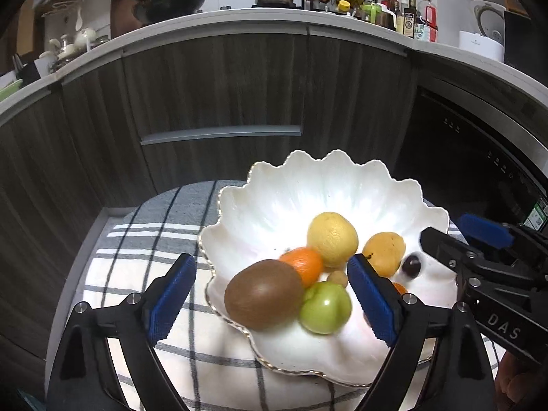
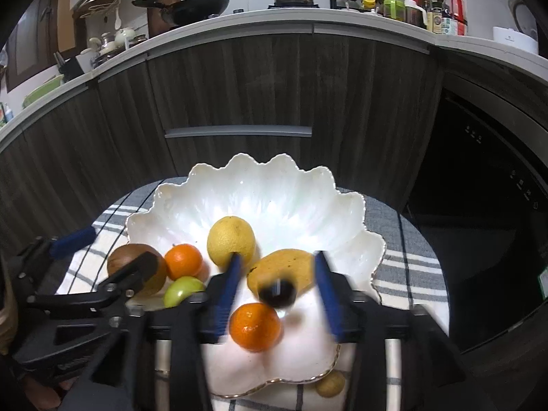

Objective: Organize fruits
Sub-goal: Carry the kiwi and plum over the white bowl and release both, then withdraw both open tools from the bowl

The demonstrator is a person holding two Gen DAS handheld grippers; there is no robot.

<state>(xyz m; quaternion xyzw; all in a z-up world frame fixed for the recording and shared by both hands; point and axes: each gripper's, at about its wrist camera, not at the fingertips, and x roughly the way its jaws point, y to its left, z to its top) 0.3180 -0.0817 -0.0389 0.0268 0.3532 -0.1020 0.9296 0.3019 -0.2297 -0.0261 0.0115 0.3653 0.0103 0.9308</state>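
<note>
A white scalloped bowl (image 1: pixel 342 185) stands on a checked cloth and holds a brown kiwi (image 1: pixel 263 294), a green fruit (image 1: pixel 325 308), an orange (image 1: pixel 303 263), a lemon (image 1: pixel 332 239) and a yellow-orange fruit (image 1: pixel 383 253). My left gripper (image 1: pixel 274 298) is open, its blue pads wide on either side of the kiwi and green fruit without touching them. My right gripper (image 2: pixel 277 291) is open over the bowl's near right part. A blurred dark round fruit (image 2: pixel 276 293) sits between its pads, clear of both. A second orange (image 2: pixel 255 327) lies just below it.
A small tan fruit (image 2: pixel 330 383) lies on the checked cloth (image 1: pixel 137 260) outside the bowl's near rim. Dark wood cabinets with a drawer handle (image 1: pixel 221 135) stand behind, a black oven (image 2: pixel 496 205) to the right. The counter above carries a wok (image 2: pixel 191 3), pot and bottles.
</note>
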